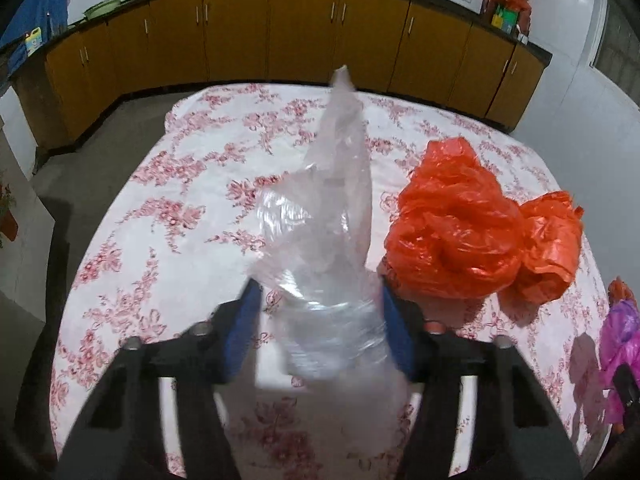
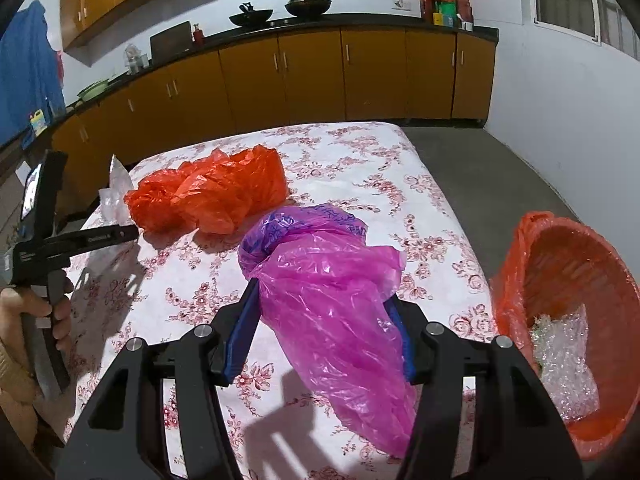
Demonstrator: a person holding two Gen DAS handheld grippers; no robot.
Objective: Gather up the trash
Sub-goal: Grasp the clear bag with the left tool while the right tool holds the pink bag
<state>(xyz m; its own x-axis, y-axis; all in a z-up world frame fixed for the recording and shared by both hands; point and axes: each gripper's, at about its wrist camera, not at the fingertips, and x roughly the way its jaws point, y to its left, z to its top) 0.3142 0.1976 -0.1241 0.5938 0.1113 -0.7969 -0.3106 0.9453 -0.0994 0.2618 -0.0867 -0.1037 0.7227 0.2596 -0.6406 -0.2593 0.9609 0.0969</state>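
Table [image 2: 436, 184] with floral cloth, kitchen counter behind. Left gripper [image 1: 316, 292]: blue pads sit on either side of a clear bag [image 1: 340, 184], which stands up between them in a crumpled peak; the right pad touches the film, the left is blurred at its edge, so a full pinch cannot be confirmed, though the jaws look partly drawn in around it. Right gripper [image 2: 324, 300]: pads pressed onto both flanks of a pink bag [image 2: 328, 276], pinching it; the bag's tail drapes toward the camera and its knotted purple end points away. Orange bag [image 2: 212, 196] lies loose on the cloth between the two grippers, untouched. Bin [image 2: 560, 280], orange-lined, stands off the table's right edge, just beside the right gripper, with bubble wrap [image 2: 568, 364] already inside. Step in hand, as judged: both grippers taking a bag each. Next: the right carries the pink bag sideways over the bin rim and lets go; the left must firm its hold before lifting, since thin film slips. Orange bag remains.
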